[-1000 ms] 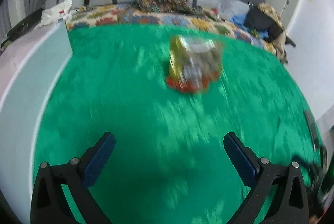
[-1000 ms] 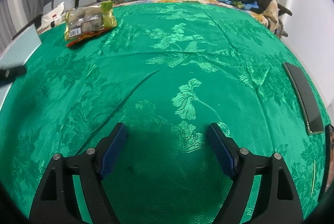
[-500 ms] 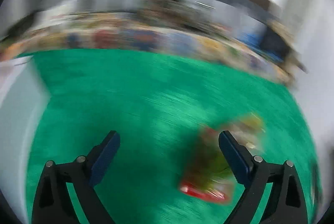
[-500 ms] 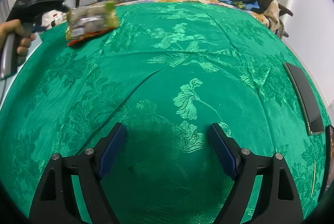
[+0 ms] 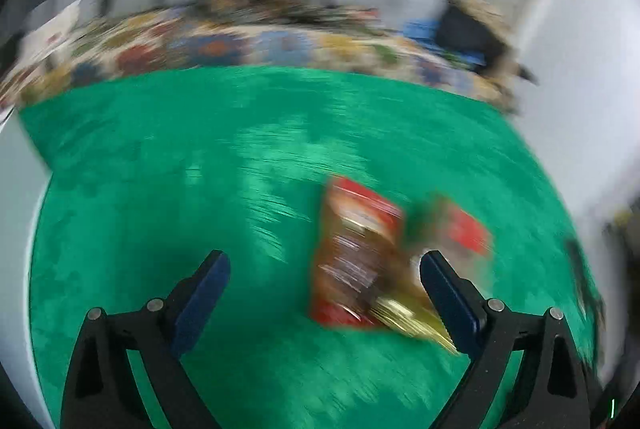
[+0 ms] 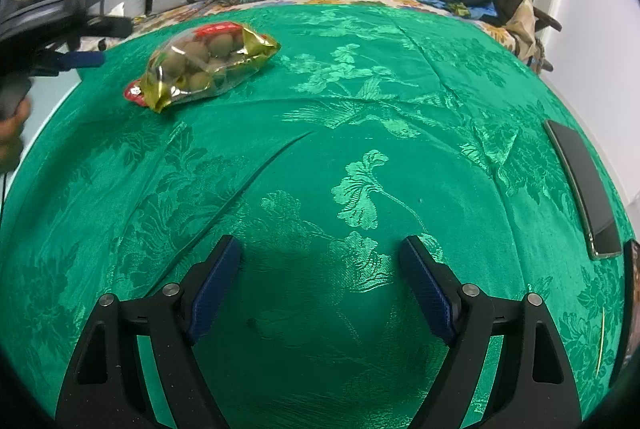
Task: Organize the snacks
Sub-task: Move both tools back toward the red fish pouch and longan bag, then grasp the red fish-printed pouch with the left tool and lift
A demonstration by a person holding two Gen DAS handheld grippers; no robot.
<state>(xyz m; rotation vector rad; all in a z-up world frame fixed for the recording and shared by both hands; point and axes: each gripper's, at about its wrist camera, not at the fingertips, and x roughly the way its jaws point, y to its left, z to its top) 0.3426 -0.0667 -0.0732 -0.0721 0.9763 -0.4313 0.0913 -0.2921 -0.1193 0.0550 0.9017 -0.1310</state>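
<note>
On the green patterned cloth (image 6: 360, 133) of the bed, toward its far-left part as the right wrist view shows it, lies the snack bag (image 6: 202, 67), a clear and gold packet of round pieces with red ends. Its long axis runs from lower left to upper right in that view. The left gripper (image 6: 86, 59) hangs just beside the bag's left end, so the left hand (image 6: 10, 121) is plainly the nearer one. Seen from the left wrist, the blurred snack bag (image 5: 360, 261) sits off-centre, close to the right jaw and partly ahead of it, its length roughly along the pointing direction. The left gripper (image 5: 324, 269) has its jaws wide, with nothing pressed between them. The right gripper (image 6: 320, 257) stands well apart from the bag, jaws equally wide and empty over bare cloth. Judged from this, the coming grasp calls for centring the left jaws across the bag's narrow width.
</note>
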